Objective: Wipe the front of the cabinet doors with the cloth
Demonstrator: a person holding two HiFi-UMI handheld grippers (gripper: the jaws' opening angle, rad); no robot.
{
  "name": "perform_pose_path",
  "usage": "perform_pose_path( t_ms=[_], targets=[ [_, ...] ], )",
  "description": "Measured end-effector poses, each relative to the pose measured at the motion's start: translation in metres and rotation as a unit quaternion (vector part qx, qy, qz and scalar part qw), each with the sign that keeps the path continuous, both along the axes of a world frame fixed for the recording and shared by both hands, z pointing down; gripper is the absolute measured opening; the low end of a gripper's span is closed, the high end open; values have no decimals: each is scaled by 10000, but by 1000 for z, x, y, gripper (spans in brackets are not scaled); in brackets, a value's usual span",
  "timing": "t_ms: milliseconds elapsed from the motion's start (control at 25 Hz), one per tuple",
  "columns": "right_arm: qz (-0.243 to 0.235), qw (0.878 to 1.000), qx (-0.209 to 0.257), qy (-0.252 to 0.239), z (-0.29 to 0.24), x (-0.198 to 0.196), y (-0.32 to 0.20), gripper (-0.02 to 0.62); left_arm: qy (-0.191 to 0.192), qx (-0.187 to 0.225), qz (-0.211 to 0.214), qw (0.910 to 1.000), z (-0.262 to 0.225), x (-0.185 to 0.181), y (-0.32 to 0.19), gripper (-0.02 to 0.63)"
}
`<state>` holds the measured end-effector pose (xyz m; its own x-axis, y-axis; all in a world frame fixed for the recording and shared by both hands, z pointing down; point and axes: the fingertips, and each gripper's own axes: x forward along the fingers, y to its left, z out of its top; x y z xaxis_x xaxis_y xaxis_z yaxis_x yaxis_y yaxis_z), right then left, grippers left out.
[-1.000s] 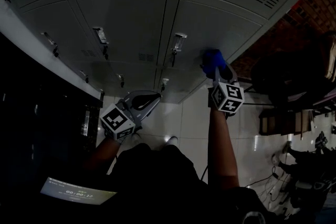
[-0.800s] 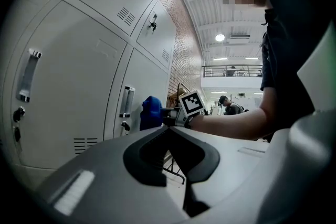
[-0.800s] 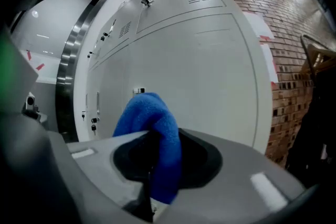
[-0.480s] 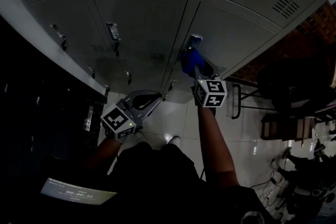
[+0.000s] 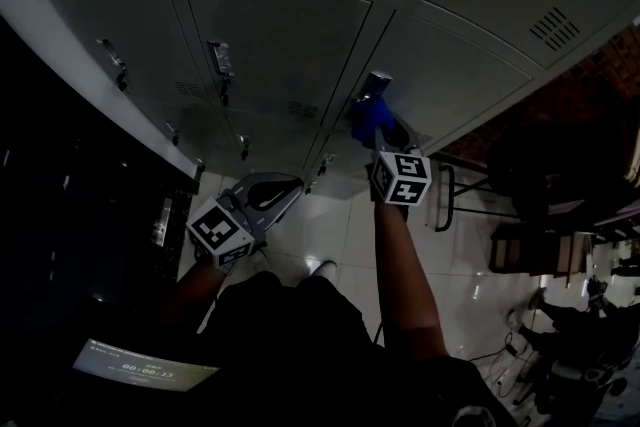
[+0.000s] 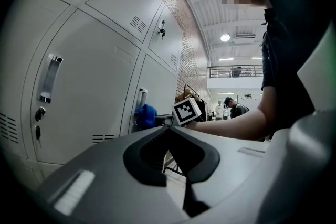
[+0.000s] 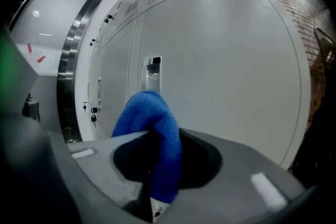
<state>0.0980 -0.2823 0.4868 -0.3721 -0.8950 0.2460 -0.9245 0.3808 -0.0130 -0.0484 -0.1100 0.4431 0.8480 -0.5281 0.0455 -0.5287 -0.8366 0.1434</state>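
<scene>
Beside the handle [image 5: 375, 81] of a cabinet door [image 5: 455, 65], the right gripper [image 5: 377, 129] is clamping the blue cloth [image 5: 364, 115] while the left gripper [image 5: 292, 187] is hovering, jaws together, empty.

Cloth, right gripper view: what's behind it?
The grey door and its handle, whose top shows above the cloth. The handle's lower part is covered, and so is any contact between cloth and door.
</scene>
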Motion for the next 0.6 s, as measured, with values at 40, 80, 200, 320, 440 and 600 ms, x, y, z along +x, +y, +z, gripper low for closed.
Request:
perform_pose_path(
  t_ms=[40,80,200,320,440,600],
  targets=[
    [44,10000,-12,12,1,5,0,74,-2,-4,14,10000,0,1,0,3],
    [94,9999,-25,24,1,11,1,74,-5,-10,25,10000,0,3,-1,3],
    [280,9996,-79,49,5,36,3,74,-7,-12,69,10000,1,9,-1,3],
    [520,9986,-121,39,9,65,5,74,-21,-22,138,9999,1,19,-1,3],
    [778,9968,-156,20,11,94,7,74,-31,-21,211,9998,1,29,-1,3],
    [1055,9943,-173,-12,14,130,10,74,-40,-9,305,9995,1,42,1,3]
  ],
)
